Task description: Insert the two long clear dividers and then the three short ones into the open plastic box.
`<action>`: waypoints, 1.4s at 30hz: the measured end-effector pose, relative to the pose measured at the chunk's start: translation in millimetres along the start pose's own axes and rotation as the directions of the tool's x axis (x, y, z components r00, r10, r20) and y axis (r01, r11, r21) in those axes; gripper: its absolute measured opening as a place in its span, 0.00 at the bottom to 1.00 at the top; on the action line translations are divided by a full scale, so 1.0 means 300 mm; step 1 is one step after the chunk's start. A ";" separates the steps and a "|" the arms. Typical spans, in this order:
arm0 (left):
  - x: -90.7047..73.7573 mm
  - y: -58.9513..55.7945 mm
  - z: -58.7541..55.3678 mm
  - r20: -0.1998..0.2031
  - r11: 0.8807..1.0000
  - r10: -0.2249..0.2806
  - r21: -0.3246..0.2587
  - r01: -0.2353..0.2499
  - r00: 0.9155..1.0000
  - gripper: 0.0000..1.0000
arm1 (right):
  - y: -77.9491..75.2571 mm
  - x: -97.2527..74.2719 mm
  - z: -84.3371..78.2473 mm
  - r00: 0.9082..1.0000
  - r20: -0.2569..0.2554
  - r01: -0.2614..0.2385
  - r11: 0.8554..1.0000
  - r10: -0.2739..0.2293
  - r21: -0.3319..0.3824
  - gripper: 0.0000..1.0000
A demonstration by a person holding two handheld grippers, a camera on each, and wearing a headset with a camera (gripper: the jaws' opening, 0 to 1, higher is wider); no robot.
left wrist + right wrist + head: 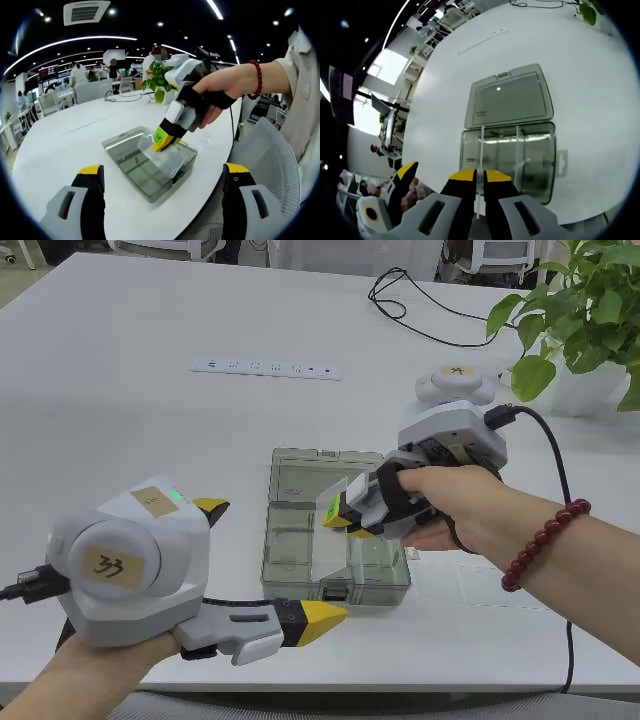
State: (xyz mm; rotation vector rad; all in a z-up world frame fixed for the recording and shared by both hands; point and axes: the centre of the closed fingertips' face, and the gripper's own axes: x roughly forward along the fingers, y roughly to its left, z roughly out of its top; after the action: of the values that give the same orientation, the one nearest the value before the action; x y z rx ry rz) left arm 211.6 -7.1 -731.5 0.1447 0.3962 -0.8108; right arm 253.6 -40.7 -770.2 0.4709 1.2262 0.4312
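Box [380, 590]: smoky clear plastic, open, at the near centre of the white worktop [120, 390]. Its lid [305, 475] lies flat on the far side and the base sits on the near side.
Divider [330, 545]: clear sheet, upright, running far-to-near over the left part of the base. Whether its lower edge is seated cannot be told.
Right hand-held gripper [340, 520]: reaches in from the right, yellow-tipped jaws pinched together on the divider's edge. A red bead bracelet [545, 540] is on the wrist behind it.
Left hand-held gripper [273, 559]: near left of the box, jaws spread wide, nothing between them.
White labelled device [455, 385]: on the worktop just beyond the right hand-held gripper.
Power strip [265, 367]: far left of centre.
Black cable [420, 315]: looped at the far side.
Plant [585, 310]: far right, in a white pot.
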 end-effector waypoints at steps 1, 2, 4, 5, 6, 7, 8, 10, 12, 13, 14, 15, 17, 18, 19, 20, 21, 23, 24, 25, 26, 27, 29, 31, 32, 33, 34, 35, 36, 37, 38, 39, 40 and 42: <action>0.001 0.002 0.000 -0.001 1.000 0.000 0.003 0.000 1.000 1.00 | -0.002 0.003 -0.002 1.000 -0.013 0.008 1.000 -0.008 0.002 0.06; 0.003 0.003 -0.002 -0.004 1.000 -0.003 0.007 0.003 1.000 1.00 | -0.004 0.004 -0.001 1.000 -0.019 0.012 1.000 -0.012 0.003 0.06; 0.005 0.004 -0.001 -0.005 1.000 -0.006 0.009 0.006 1.000 1.00 | -0.015 0.009 0.010 0.999 -0.033 0.022 1.000 -0.022 0.008 0.06; 0.005 0.005 0.000 -0.003 1.000 -0.007 0.008 0.007 1.000 1.00 | -0.021 0.012 0.019 0.999 -0.037 0.026 1.000 -0.026 0.009 0.06; 0.006 0.005 0.002 0.000 1.000 -0.009 0.008 0.009 1.000 1.00 | -0.030 0.025 0.034 0.999 -0.045 0.029 1.000 -0.028 0.012 0.06; 0.006 0.006 0.003 0.001 1.000 -0.008 0.008 0.008 1.000 1.00 | -0.034 0.030 0.038 0.998 -0.053 0.033 0.999 -0.033 0.011 0.06; 0.006 0.007 0.004 0.003 1.000 -0.007 0.008 0.007 1.000 1.00 | -0.037 0.033 0.038 0.998 -0.059 0.039 0.999 -0.039 0.010 0.06; 0.005 0.012 0.003 0.002 1.000 -0.006 0.009 0.006 1.000 1.00 | -0.048 0.045 0.050 0.996 -0.076 0.051 0.999 -0.050 0.011 0.06; 0.005 0.015 0.002 0.003 1.000 -0.005 0.009 0.005 1.000 1.00 | -0.053 0.051 0.052 0.995 -0.088 0.058 0.998 -0.056 0.016 0.06; 0.005 0.016 0.001 0.003 1.000 -0.005 0.008 0.005 1.000 1.00 | -0.054 0.053 0.051 0.994 -0.095 0.061 0.998 -0.059 0.015 0.06; 0.005 0.017 0.001 0.004 1.000 -0.005 0.007 0.005 1.000 1.00 | -0.057 0.062 0.060 0.994 -0.097 0.061 0.998 -0.059 0.018 0.06; 0.005 0.017 0.002 0.005 1.000 -0.006 0.005 0.006 1.000 1.00 | -0.058 0.066 0.062 0.993 -0.103 0.061 0.998 -0.059 0.020 0.06; 0.007 0.017 0.003 0.007 1.000 -0.007 0.006 0.007 1.000 1.00 | -0.057 0.065 0.051 0.992 -0.112 0.065 0.998 -0.063 0.023 0.06; 0.008 0.017 0.003 0.006 1.000 -0.007 0.007 0.007 1.000 1.00 | -0.056 0.067 0.045 0.991 -0.113 0.069 0.997 -0.066 0.022 0.06; 0.010 0.016 0.003 0.005 1.000 -0.007 0.009 0.007 1.000 1.00 | -0.056 0.069 0.048 0.991 -0.111 0.072 0.997 -0.069 0.019 0.06; 0.012 0.016 0.003 0.006 1.000 -0.008 0.012 0.008 1.000 1.00 | -0.066 0.074 0.053 0.990 -0.116 0.085 0.996 -0.083 0.009 0.06; 0.013 0.015 0.003 0.005 1.000 -0.009 0.012 0.008 1.000 1.00 | -0.068 0.078 0.056 0.989 -0.118 0.086 0.996 -0.085 0.007 0.06; 0.015 0.014 0.003 0.006 1.000 -0.011 0.011 0.011 1.000 1.00 | -0.072 0.080 0.053 0.988 -0.129 0.087 0.996 -0.085 0.011 0.06; 0.016 0.014 0.004 0.008 1.000 -0.011 0.008 0.011 1.000 1.00 | -0.074 0.082 0.048 0.987 -0.132 0.091 0.996 -0.089 0.011 0.06; 0.016 0.014 0.004 0.009 1.000 -0.011 0.008 0.011 1.000 1.00 | -0.075 0.085 0.049 0.987 -0.133 0.091 0.996 -0.088 0.012 0.06; 0.016 0.015 0.004 0.010 1.000 -0.011 0.007 0.011 1.000 1.00 | -0.077 0.087 0.051 0.987 -0.135 0.092 0.996 -0.089 0.014 0.06; 0.016 0.016 0.004 0.010 1.000 -0.010 0.006 0.010 1.000 1.00 | -0.080 0.089 0.052 0.986 -0.138 0.095 0.995 -0.092 0.015 0.06; 0.016 0.019 0.004 0.012 1.000 -0.009 0.005 0.009 1.000 1.00 | -0.080 0.095 0.053 0.986 -0.142 0.095 0.995 -0.091 0.018 0.06; 0.016 0.024 0.001 0.011 1.000 -0.007 0.003 0.007 1.000 1.00 | -0.086 0.103 0.057 0.985 -0.146 0.099 0.995 -0.095 0.021 0.06; 0.016 0.026 -0.001 0.009 1.000 -0.007 0.002 0.007 1.000 1.00 | -0.090 0.109 0.062 0.984 -0.148 0.101 0.995 -0.097 0.024 0.06; 0.016 0.028 -0.002 0.007 1.000 -0.006 0.001 0.006 1.000 1.00 | -0.092 0.112 0.064 0.984 -0.149 0.102 0.994 -0.096 0.027 0.06; 0.015 0.030 -0.003 0.006 1.000 -0.004 0.001 0.004 1.000 1.00 | -0.089 0.114 0.062 0.984 -0.150 0.099 0.995 -0.094 0.027 0.06; 0.015 0.031 -0.003 0.008 1.000 -0.004 0.001 0.004 1.000 1.00 | -0.090 0.115 0.062 0.984 -0.150 0.103 0.994 -0.098 0.027 0.06; 0.014 0.033 -0.003 0.008 1.000 -0.002 0.000 0.002 1.000 1.00 | -0.091 0.120 0.066 0.984 -0.151 0.104 0.994 -0.099 0.024 0.06; 0.014 0.034 -0.003 0.008 1.000 -0.001 0.000 0.001 1.000 1.00 | -0.092 0.123 0.067 0.983 -0.152 0.104 0.994 -0.100 0.023 0.06; 0.014 0.036 -0.004 0.007 1.000 0.000 0.001 0.000 1.000 1.00 | -0.093 0.125 0.068 0.983 -0.154 0.105 0.994 -0.101 0.019 0.06; 0.014 0.037 -0.004 0.006 1.000 0.000 0.001 0.000 1.000 1.00 | -0.094 0.127 0.069 0.983 -0.154 0.105 0.994 -0.101 0.018 0.06; 0.014 0.038 -0.005 0.005 1.000 0.001 0.000 -0.001 1.000 1.00 | -0.089 0.120 0.057 0.983 -0.153 0.105 0.994 -0.102 0.016 0.06; 0.013 0.041 -0.005 0.004 1.000 0.003 0.000 -0.003 1.000 1.00 | -0.085 0.116 0.052 0.983 -0.153 0.104 0.994 -0.101 0.014 0.06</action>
State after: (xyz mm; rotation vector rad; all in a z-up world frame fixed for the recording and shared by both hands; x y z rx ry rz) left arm 222.4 -0.9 -734.6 0.1436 0.3920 -0.8080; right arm 279.7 -44.4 -807.7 0.3969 1.3972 0.3714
